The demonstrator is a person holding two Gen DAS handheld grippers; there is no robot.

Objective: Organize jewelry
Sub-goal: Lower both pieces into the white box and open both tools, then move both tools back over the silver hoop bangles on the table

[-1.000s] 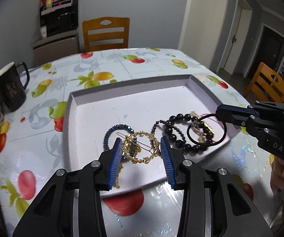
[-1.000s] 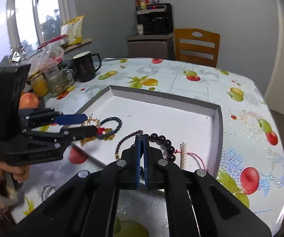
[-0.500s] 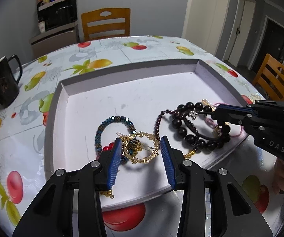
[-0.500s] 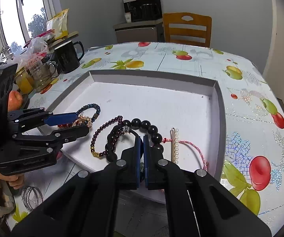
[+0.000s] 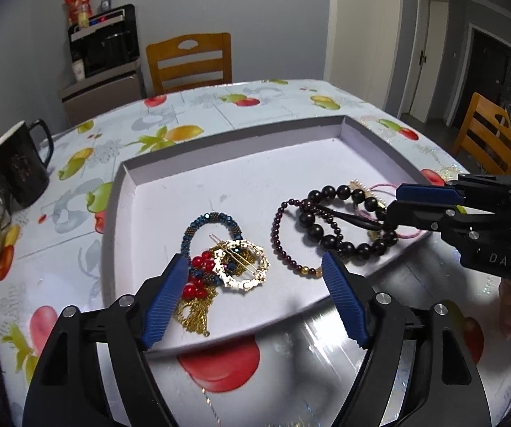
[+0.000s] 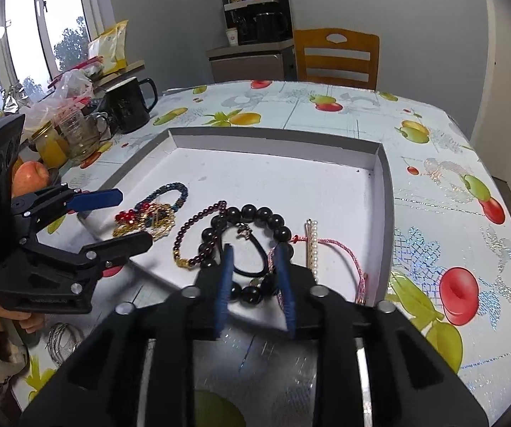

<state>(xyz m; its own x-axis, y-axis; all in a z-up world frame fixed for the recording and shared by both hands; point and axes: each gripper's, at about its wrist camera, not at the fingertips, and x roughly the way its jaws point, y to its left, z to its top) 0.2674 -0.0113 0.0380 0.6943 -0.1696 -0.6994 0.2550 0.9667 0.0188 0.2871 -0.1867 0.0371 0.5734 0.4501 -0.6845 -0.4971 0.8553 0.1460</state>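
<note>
Left wrist view: my left gripper [image 5: 253,286] is spread wide and holds nothing; the gold wreath hair clip [image 5: 243,265] lies in the gap between its blue pads [image 5: 164,300].
Right wrist view: my right gripper [image 6: 255,284] is parted, with the black hair tie [image 6: 255,263] lying loose between its fingers; I judge nothing is pinched.
Tray: white tray [image 5: 255,142] on the fruit-print tablecloth [image 6: 451,213]; all the jewelry sits toward its 6 o'clock edge.
Left pile: the clip rests on the blue bead bracelet [image 5: 198,227], red beads [image 5: 198,274] and gold chain [image 5: 195,316], which trails to the tray's lip.
Right pile: black bead bracelet [image 6: 255,213], garnet strand [image 6: 198,227], pearl clip [image 6: 313,245] and pink cord [image 6: 348,259] overlap or touch.
Risk, left: closing on the clip may snag the chain beneath and drag the whole cluster over the edge.
Risk, right: lifting the tie could pull the black beads along, since it crosses them.
Risk, both: the tools are near each other at the 6 o'clock rim; I could knock them together.
</note>
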